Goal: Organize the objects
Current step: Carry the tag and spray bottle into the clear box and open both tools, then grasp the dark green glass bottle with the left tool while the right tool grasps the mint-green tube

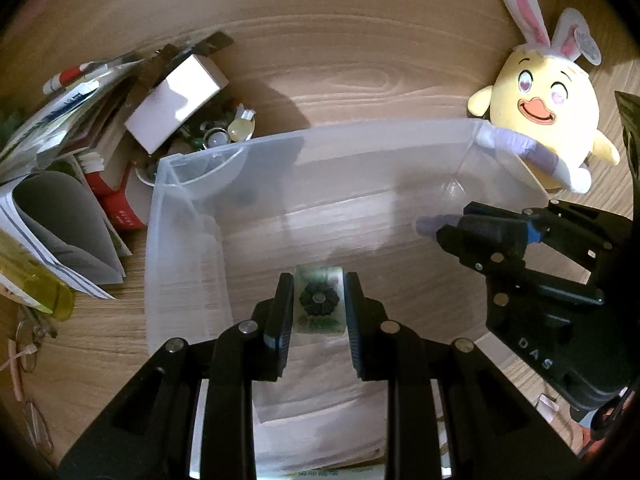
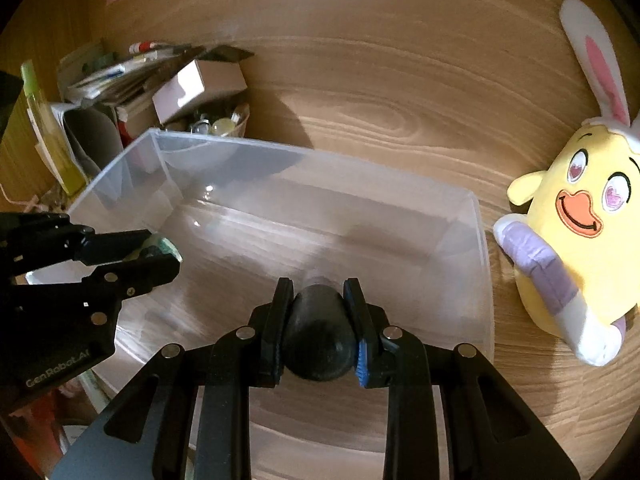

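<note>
A clear plastic bin (image 1: 320, 132) (image 2: 320, 152) stands on the wooden table, and both grippers hang over its open top. My left gripper (image 1: 319, 284) is shut on a small green-and-white packet (image 1: 319, 308) printed with a dark flower. In the right wrist view that gripper (image 2: 164, 250) comes in from the left, over the bin's left wall, with the packet (image 2: 162, 245) showing between its fingers. My right gripper (image 2: 318, 286) is shut on a dark rounded object (image 2: 318, 332), seen end-on. The left wrist view shows the right gripper (image 1: 452, 224) from the side, with the object's pale purple tip (image 1: 428, 225) sticking out.
A yellow chick plush with bunny ears (image 1: 540, 108) (image 2: 580, 220) leans against the bin's right side. Left of the bin lie stacked books and papers (image 1: 60, 208), a white box (image 1: 176, 96) and a bowl of small trinkets (image 1: 224, 132). Spectacles (image 1: 28, 336) lie near the left edge.
</note>
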`<state>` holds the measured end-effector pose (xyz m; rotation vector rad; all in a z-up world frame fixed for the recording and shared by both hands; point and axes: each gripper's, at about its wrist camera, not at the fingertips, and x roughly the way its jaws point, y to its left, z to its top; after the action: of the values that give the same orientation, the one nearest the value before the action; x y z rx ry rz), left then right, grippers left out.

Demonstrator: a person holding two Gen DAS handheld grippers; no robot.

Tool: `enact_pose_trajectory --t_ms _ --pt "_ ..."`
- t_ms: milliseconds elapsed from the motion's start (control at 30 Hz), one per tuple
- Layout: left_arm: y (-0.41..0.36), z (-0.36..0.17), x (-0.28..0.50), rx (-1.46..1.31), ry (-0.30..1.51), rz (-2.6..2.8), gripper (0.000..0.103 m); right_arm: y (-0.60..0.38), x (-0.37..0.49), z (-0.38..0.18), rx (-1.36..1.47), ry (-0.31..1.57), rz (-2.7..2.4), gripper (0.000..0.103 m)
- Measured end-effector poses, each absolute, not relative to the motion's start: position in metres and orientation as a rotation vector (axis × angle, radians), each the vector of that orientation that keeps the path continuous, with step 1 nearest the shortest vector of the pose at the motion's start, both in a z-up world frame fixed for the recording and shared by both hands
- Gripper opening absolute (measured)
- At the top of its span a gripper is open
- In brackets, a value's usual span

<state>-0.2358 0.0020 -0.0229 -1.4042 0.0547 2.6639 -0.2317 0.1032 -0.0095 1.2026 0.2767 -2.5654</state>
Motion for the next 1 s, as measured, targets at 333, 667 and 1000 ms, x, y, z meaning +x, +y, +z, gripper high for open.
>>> enact_pose_trajectory --t_ms 333,667,1000 --pt "0.006 -0.014 -0.228 -1.349 0.083 2.675 0.025 0.1 -0.226 -0.004 1.176 0.297 -2.57 0.032" --pt "-0.001 0.014 -0.2 -1.234 0.095 2.762 0.06 0.108 -0.206 0.027 1.069 0.268 -2.643 0.06" --pt "-0.02 0.047 -0.154 -1.089 0.079 2.847 0.079 0.117 -0.171 0.061 0.947 0.249 -2.7 0.069"
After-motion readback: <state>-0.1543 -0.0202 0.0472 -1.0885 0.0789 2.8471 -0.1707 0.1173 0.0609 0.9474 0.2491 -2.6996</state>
